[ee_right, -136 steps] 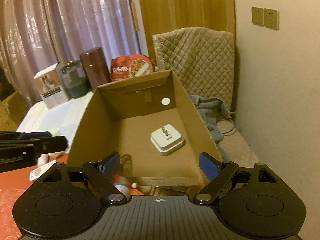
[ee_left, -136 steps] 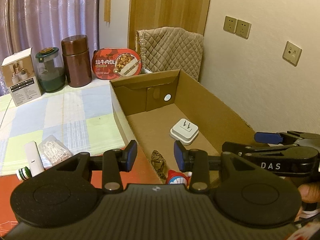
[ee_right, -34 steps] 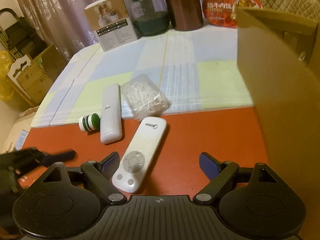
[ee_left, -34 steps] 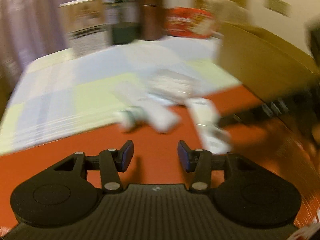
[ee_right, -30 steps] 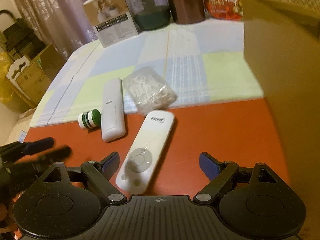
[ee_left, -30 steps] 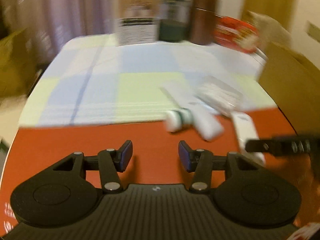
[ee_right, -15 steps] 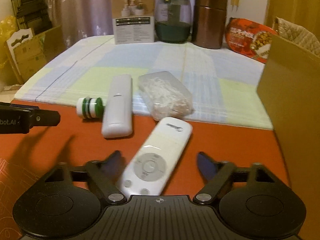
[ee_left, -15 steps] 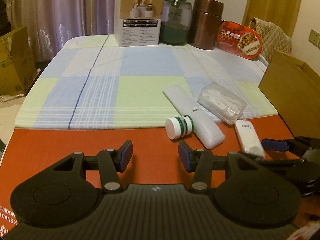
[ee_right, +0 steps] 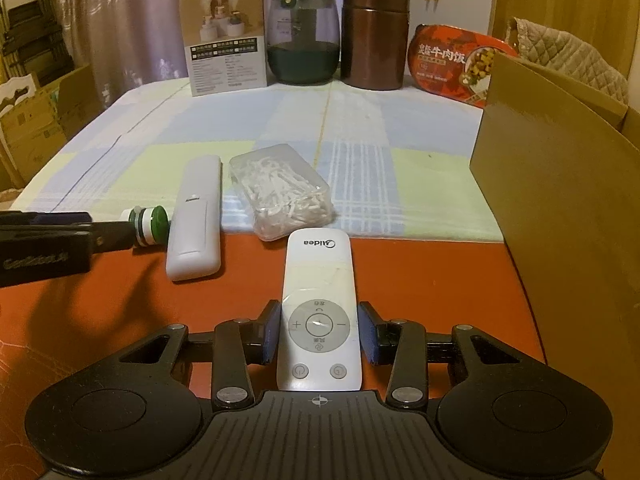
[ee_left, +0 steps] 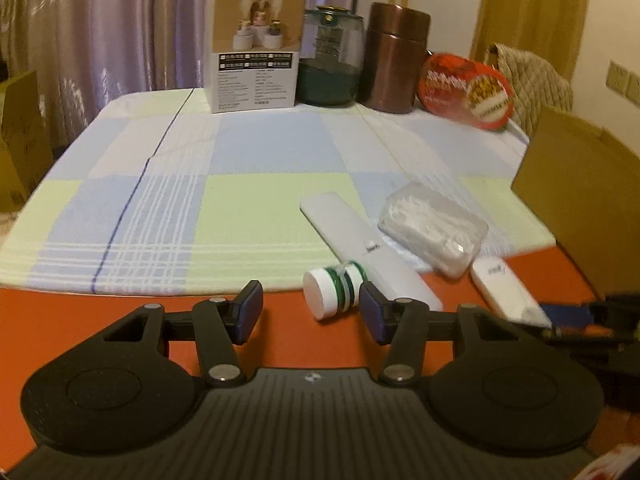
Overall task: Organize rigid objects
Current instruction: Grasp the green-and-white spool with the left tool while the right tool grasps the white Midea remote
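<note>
A pick-up is in hand. The right tongs [ee_right: 319, 334] are set astride the near end of the white remote [ee_right: 319, 312], which lies flat near the front edge of the counter [ee_right: 432, 280] on its red part; the two pads are drawn close to the remote's sides, though whether they already press on it cannot be told. The left tongs [ee_left: 311, 311] are held released, with nothing between them, and the small green-banded bottle [ee_left: 334, 290] is seen just beyond their right pad, touching the long white case [ee_left: 368, 254]. A clear box of small white pieces [ee_right: 282, 196] lies just past the remote's far end. The cardboard box [ee_right: 560, 184] stands at the right edge of the counter (presumably where the things are to go). Next, the grip must be made firm and the remote lifted level, clear of the box's tall wall.
</note>
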Demonstrator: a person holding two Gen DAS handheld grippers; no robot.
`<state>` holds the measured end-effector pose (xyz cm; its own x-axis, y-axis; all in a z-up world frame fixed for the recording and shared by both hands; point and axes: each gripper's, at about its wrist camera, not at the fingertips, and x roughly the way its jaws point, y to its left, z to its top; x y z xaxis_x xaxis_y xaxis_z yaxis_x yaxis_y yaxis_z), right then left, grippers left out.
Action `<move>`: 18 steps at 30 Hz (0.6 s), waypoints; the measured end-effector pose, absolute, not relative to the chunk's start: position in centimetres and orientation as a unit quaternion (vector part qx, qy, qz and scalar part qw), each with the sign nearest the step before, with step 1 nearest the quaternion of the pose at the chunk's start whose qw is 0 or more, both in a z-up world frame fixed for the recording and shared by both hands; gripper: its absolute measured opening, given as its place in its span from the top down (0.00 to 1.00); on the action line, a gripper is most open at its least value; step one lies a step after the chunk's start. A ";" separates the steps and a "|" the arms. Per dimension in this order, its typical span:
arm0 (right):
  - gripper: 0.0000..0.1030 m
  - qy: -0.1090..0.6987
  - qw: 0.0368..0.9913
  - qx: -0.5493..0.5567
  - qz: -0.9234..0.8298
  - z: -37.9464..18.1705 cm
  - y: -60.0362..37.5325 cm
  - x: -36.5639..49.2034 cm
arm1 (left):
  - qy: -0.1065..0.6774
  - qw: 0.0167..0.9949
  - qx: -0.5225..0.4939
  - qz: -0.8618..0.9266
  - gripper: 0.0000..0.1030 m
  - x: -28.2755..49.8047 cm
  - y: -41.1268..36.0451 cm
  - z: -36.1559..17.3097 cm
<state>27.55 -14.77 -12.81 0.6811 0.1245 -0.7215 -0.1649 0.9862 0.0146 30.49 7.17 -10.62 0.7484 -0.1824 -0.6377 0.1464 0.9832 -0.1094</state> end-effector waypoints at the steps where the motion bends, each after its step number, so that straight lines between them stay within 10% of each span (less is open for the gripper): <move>1: 0.64 0.392 0.916 -0.025 0.079 -12.8 -14.8 27.6 | 0.342 0.935 -0.032 -0.088 0.54 30.7 7.1 -10.7; 18: 0.64 0.385 0.919 -0.035 0.079 -13.1 -14.7 27.8 | 0.344 0.936 -0.004 -0.071 0.73 31.8 5.9 -11.3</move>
<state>27.85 -14.70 -13.08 0.6910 0.1177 -0.7132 -0.1719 0.9851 -0.0039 31.85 5.92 -11.35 0.7533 -0.1361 -0.6434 0.1308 0.9898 -0.0563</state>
